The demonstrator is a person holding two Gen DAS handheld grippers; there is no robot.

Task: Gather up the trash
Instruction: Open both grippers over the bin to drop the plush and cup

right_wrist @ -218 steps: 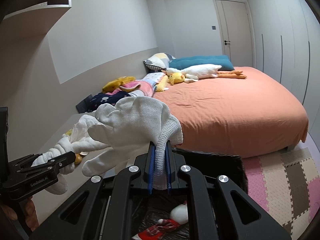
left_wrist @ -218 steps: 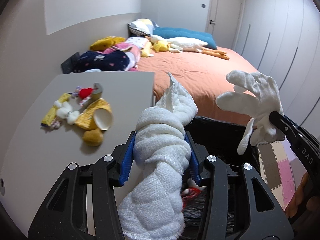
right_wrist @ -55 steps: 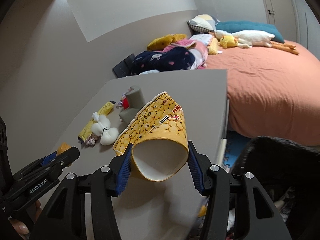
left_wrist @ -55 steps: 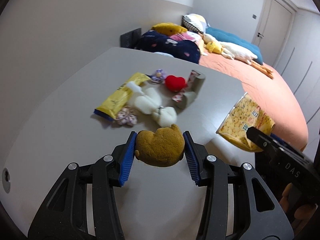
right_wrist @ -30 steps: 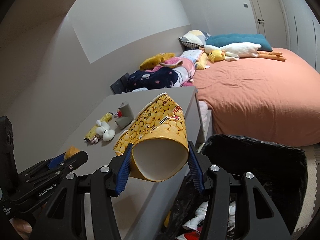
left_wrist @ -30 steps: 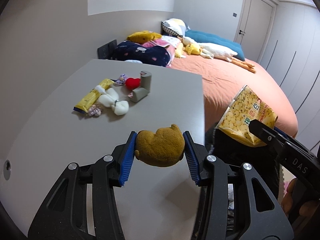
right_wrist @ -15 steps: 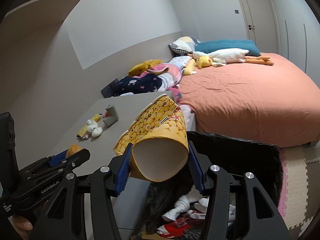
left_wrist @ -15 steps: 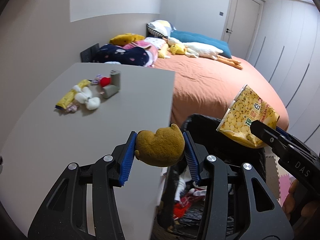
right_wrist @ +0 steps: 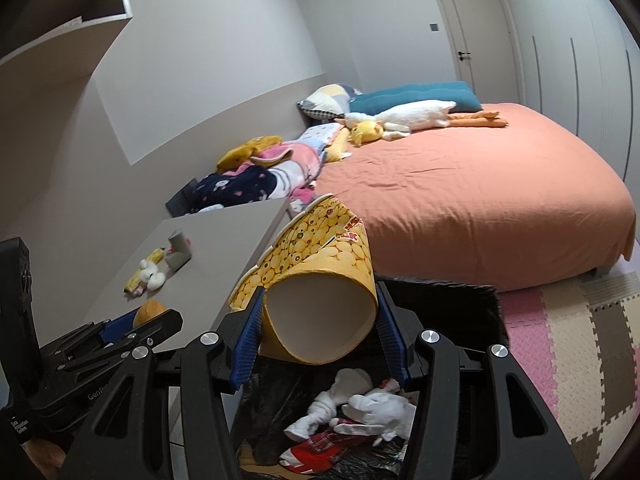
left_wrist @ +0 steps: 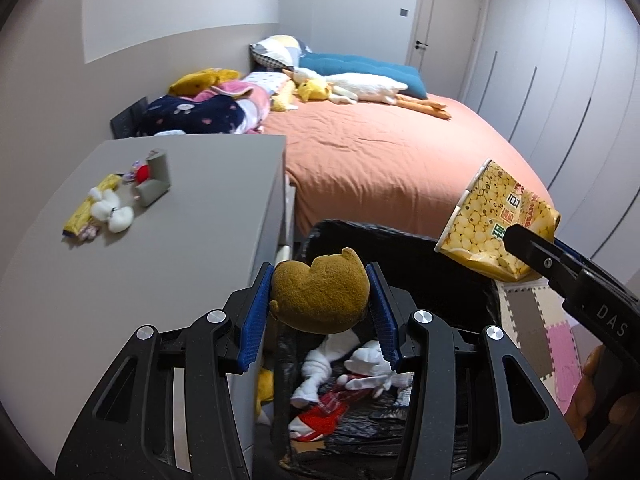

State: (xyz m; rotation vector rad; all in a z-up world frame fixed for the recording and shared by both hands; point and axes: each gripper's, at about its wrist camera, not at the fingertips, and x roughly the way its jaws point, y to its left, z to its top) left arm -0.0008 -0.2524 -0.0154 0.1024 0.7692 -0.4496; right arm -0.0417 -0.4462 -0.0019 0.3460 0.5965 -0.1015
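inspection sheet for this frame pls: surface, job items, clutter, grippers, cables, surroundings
Surface: grey table, mostly bare.
Job's things: brown plush and yellow cup, both over the black bin; white gloves inside.
Clutter: wrapper and small toys on the table.
Grippers: left gripper shut on plush; right gripper shut on cup.
Cables: nothing seen.
Surroundings: orange bed, foam mat.

We cannot read the small clutter on the counter (left_wrist: 168,240): the yellow packet (left_wrist: 86,210) and white bits (left_wrist: 112,212) there are too small to name. The black bin (left_wrist: 400,248) has its near wall hidden behind the left tool (left_wrist: 320,300), and the heap of white cloth (right_wrist: 360,404) inside shows only in part. The right tool (right_wrist: 320,316) covers the bin's left rim.
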